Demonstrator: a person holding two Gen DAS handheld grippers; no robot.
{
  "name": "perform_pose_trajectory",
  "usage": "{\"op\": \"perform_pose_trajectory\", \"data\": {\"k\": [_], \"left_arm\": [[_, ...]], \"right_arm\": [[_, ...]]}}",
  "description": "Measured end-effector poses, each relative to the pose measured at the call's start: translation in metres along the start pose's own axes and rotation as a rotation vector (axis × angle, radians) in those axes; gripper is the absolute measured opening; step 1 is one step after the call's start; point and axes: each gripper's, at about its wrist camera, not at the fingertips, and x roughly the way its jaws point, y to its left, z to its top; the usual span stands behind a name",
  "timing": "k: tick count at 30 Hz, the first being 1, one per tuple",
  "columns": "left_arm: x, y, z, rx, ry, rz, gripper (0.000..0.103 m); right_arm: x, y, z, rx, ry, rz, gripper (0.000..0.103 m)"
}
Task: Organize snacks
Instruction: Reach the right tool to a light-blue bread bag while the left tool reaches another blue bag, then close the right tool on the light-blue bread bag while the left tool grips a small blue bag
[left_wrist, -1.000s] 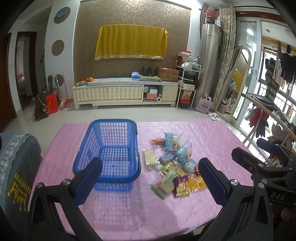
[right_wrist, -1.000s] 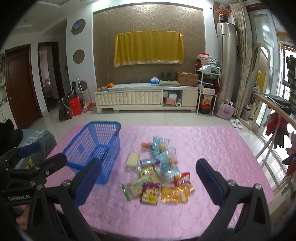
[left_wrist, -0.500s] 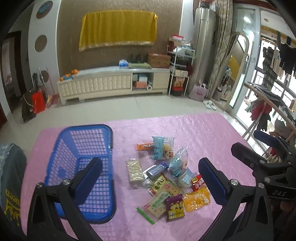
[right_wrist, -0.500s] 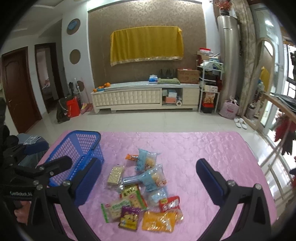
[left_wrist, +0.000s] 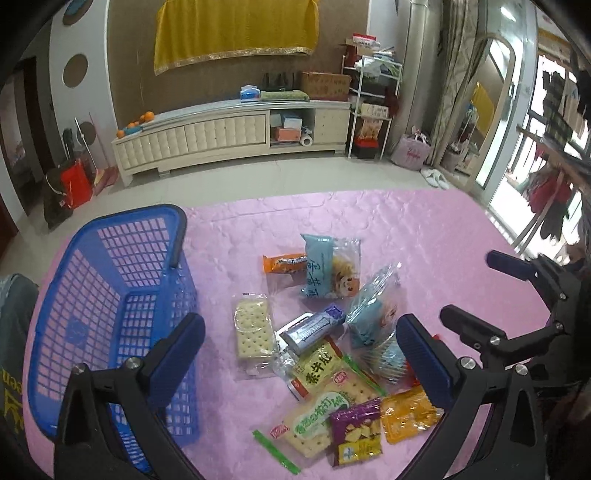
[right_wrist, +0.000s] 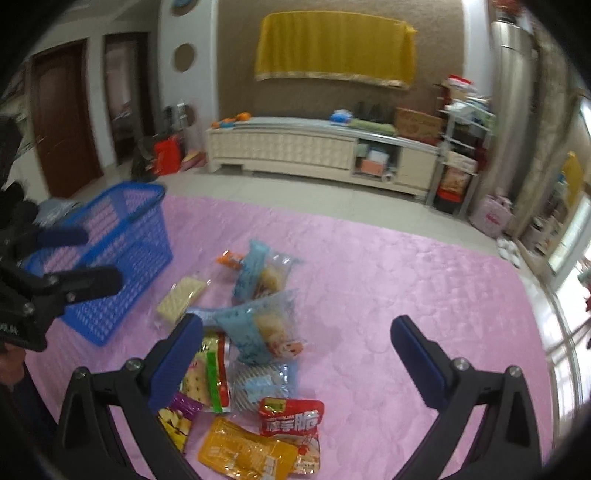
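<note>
A blue plastic basket (left_wrist: 110, 295) (right_wrist: 122, 251) stands empty on the left of the pink table cover. Several snack packs lie in a heap to its right: a cracker pack (left_wrist: 254, 334) (right_wrist: 181, 298), a light blue bread bag (left_wrist: 330, 267) (right_wrist: 264, 273), a silver bar (left_wrist: 314, 326), a purple pack (left_wrist: 355, 430), an orange pack (left_wrist: 408, 413) (right_wrist: 247, 452) and a red pack (right_wrist: 290, 417). My left gripper (left_wrist: 299, 363) is open and empty above the heap. My right gripper (right_wrist: 295, 360) is open and empty above the heap's right side.
The pink cover (right_wrist: 406, 295) spreads over the whole table; its right half is bare. My right gripper also shows in the left wrist view (left_wrist: 491, 295), my left gripper in the right wrist view (right_wrist: 70, 258). A white cabinet (left_wrist: 229, 136) stands beyond the floor.
Both grippers have moved forward and down toward the snack heap. The left one has swung right, from over the basket to over the snacks. Both stay open.
</note>
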Motion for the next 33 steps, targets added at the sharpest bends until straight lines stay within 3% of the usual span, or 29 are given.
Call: {"op": "perform_pose_trajectory", "data": {"k": [6, 13, 22, 24, 25, 26, 33], "left_arm": [[0.025, -0.008, -0.010, 0.031, 0.048, 0.022, 0.103], [0.048, -0.001, -0.011, 0.008, 0.091, 0.043, 0.103], [0.057, -0.003, -0.011, 0.042, 0.099, 0.067, 0.103], [0.059, -0.004, -0.010, 0.044, 0.103, 0.062, 0.103], [0.059, -0.004, -0.010, 0.043, 0.104, 0.061, 0.102], [0.059, -0.005, -0.009, 0.043, 0.105, 0.060, 0.103], [0.057, -0.017, -0.002, 0.089, 0.087, 0.072, 0.102]], "right_arm": [[0.037, 0.003, -0.017, -0.111, 0.059, 0.034, 0.089], [0.070, 0.001, -0.025, -0.084, 0.089, 0.087, 0.089], [0.095, 0.008, -0.021, -0.132, 0.081, 0.090, 0.089], [0.100, 0.006, -0.020, -0.119, 0.087, 0.110, 0.087], [0.102, 0.005, -0.020, -0.103, 0.092, 0.132, 0.076], [0.101, 0.004, -0.020, -0.089, 0.088, 0.131, 0.072], [0.086, -0.004, -0.023, 0.019, 0.052, 0.119, 0.070]]}}
